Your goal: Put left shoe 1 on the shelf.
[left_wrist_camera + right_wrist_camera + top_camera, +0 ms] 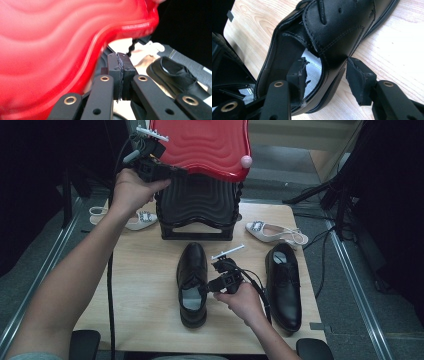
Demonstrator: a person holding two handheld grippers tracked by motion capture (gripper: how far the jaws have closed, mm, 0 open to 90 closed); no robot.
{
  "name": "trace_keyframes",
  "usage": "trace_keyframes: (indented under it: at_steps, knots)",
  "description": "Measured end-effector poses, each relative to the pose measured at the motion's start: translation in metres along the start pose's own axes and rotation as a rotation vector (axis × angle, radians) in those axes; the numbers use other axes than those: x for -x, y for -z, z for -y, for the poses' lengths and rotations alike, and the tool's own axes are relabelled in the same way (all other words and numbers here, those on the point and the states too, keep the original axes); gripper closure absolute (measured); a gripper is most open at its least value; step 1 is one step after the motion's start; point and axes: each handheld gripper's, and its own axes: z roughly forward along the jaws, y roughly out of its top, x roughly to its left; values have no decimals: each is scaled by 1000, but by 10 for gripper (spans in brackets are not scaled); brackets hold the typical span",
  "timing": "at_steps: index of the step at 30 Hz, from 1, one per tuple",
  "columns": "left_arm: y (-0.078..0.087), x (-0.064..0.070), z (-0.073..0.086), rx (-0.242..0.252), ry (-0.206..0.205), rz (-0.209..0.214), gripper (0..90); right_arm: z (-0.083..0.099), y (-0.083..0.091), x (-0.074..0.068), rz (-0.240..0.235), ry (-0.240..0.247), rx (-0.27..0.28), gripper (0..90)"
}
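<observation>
The high view looks forward and down over the whole worktop (145, 310). The left gripper view sits close against the red lid (50, 50); the right gripper view closes on the black shoe (332, 32), which the high view shares.

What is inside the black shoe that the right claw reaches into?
Inside the black shoe a grey insole shows at the heel, with one finger of the right claw over it. The toe part is covered by the upper.

Black leather shoe (192, 282), upright on table, toe pointing away, red lid (200, 145) raised
</observation>
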Motion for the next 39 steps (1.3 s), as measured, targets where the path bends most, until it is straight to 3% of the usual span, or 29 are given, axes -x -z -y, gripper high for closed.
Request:
trace_keyframes:
  at_steps: [5, 8, 14, 18, 23, 28, 35, 39]
  knots:
    - [-4, -5, -15, 5, 1, -23, 900, -1, -2, 2, 4, -1, -9, 521]
    - [-8, -8, -21, 13, 28, -17, 900, -1, -3, 2, 4, -10, -16, 521]
    - [-20, -13, -29, -2, 19, -45, 900, -2, -8, 3, 11, -5, -27, 521]
    - [-25, -14, -34, -7, 20, -26, 900, -4, -12, 5, 14, -11, -36, 530]
    - [-32, -12, -41, -28, -6, -8, 900, -6, -18, 7, 27, -26, -49, 549]
    - [-37, -10, -42, -25, -18, -3, 900, -8, -21, 12, 0, -39, -55, 559]
    - [-38, -8, -43, -26, -26, -14, 898, -10, -23, 17, -15, -49, -69, 679]
    - [-38, -7, -43, -26, -29, -25, 898, -10, -20, 18, 8, -48, -73, 762]
